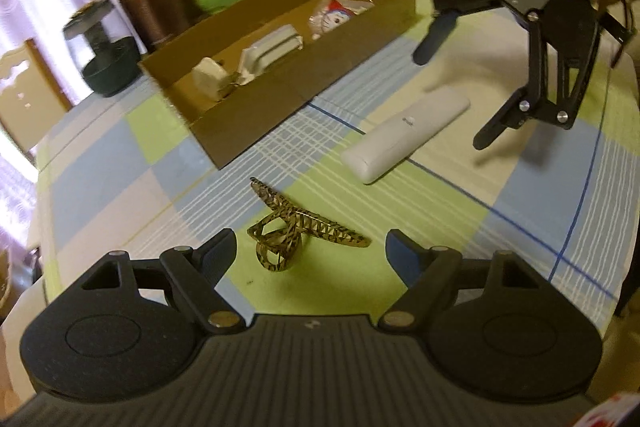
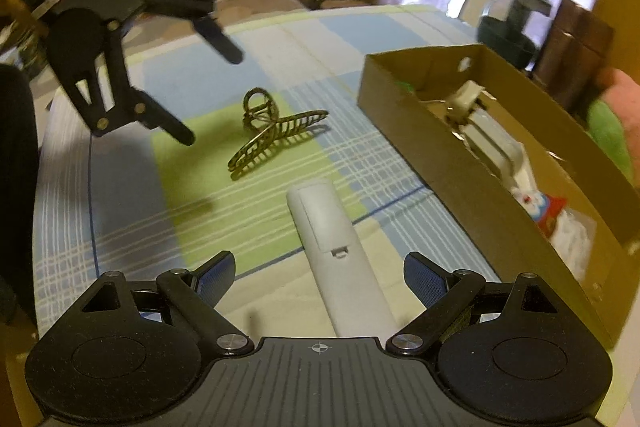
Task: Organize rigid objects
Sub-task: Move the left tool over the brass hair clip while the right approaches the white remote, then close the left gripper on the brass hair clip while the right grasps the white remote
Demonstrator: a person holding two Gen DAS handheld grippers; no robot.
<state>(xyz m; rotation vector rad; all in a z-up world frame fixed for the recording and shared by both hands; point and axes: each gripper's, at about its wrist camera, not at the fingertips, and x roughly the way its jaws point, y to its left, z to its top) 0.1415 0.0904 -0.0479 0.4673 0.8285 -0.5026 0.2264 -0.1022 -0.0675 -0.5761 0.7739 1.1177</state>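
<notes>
White remote (image 1: 404, 135), tortoiseshell-striped hair claw (image 1: 296, 227), brown cardboard box (image 1: 256, 119), blue-green-white checked tablecloth (image 1: 120, 167).

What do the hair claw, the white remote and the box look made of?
Hair claw: probably hard plastic, glossy, with a tortoiseshell-like mottled brown pattern; metal cannot be ruled out. White remote: matte moulded plastic, with a battery-cover seam and latch visible. Box: brown cardboard, dull, with folded walls and a punched hole.

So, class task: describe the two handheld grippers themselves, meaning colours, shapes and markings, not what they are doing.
Both grippers are matte black plastic. The left gripper has a ribbed base, two round discs, silver pivot pins and blue textured pads. The right gripper looks the same, with a small crosshair mark on its base. Seen from the left wrist camera, the right one carries a black-and-white body with a green light.
</notes>
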